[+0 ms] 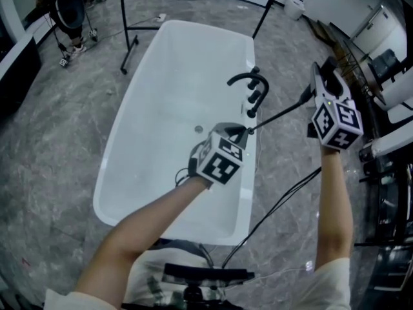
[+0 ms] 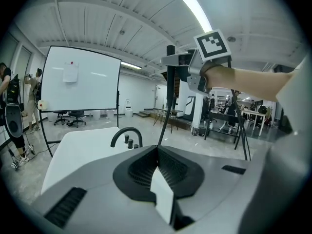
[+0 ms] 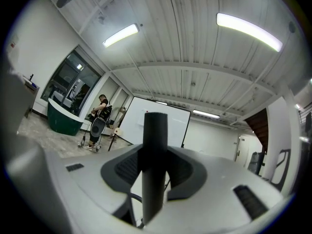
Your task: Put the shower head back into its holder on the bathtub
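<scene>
Right gripper (image 1: pixel 326 76) clamps the black shower head (image 3: pixel 155 155) upright, out beside the tub (image 1: pixel 129 131), near the faucet (image 1: pixel 248 82). Left gripper (image 1: pixel 240 132) is shut, pinching the hose (image 1: pixel 277 115) over the rim.

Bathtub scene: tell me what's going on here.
A person stands at the end of a white bathtub with a gripper in each hand. The right gripper is shut on the black shower head, held upright off to the tub's right side. The left gripper appears to pinch the thin black hose close to the black faucet on that rim. The shower head is not yet in its holder.
</scene>
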`<state>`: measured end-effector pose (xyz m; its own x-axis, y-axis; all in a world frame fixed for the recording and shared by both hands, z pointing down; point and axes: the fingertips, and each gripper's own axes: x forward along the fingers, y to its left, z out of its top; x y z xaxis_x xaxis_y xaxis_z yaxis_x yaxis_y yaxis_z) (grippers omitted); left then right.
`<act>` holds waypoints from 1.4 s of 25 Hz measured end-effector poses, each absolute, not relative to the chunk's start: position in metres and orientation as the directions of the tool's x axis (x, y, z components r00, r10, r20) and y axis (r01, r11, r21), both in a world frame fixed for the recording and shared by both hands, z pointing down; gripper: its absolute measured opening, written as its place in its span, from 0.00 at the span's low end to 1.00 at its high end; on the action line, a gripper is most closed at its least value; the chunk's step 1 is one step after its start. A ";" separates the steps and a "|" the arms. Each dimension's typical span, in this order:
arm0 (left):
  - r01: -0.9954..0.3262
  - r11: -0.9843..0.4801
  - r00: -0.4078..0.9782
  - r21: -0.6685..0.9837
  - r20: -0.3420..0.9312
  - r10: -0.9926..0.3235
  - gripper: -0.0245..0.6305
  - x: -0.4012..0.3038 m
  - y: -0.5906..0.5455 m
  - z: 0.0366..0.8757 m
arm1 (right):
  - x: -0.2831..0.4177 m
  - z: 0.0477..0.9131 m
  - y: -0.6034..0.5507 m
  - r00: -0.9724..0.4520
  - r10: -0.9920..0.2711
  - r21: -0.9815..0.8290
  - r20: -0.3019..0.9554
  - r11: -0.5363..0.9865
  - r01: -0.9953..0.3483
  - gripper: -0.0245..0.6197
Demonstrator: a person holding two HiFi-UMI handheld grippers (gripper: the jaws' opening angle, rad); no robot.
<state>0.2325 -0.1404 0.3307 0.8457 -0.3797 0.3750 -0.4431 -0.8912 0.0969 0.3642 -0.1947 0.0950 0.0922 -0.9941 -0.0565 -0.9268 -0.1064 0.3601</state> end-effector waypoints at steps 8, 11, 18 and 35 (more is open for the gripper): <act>-0.485 -0.867 0.834 0.117 0.360 -0.418 0.06 0.235 -0.162 0.341 | 0.376 0.140 -0.200 0.110 -0.994 0.337 -0.011 -0.108 -0.935 0.24; -0.499 -0.856 0.828 0.137 0.366 -0.424 0.06 0.238 -0.170 0.351 | 0.379 0.155 -0.200 0.110 -0.994 0.330 0.004 -0.102 -0.938 0.24; -0.500 -0.853 0.824 0.148 0.385 -0.416 0.06 0.247 -0.174 0.372 | 0.386 0.182 -0.201 0.112 -0.993 0.314 0.025 -0.099 -0.944 0.24; -0.510 -0.845 0.808 0.158 0.423 -0.409 0.06 0.248 -0.177 0.405 | 0.393 0.232 -0.211 0.113 -0.992 0.257 0.055 -0.096 -0.962 0.24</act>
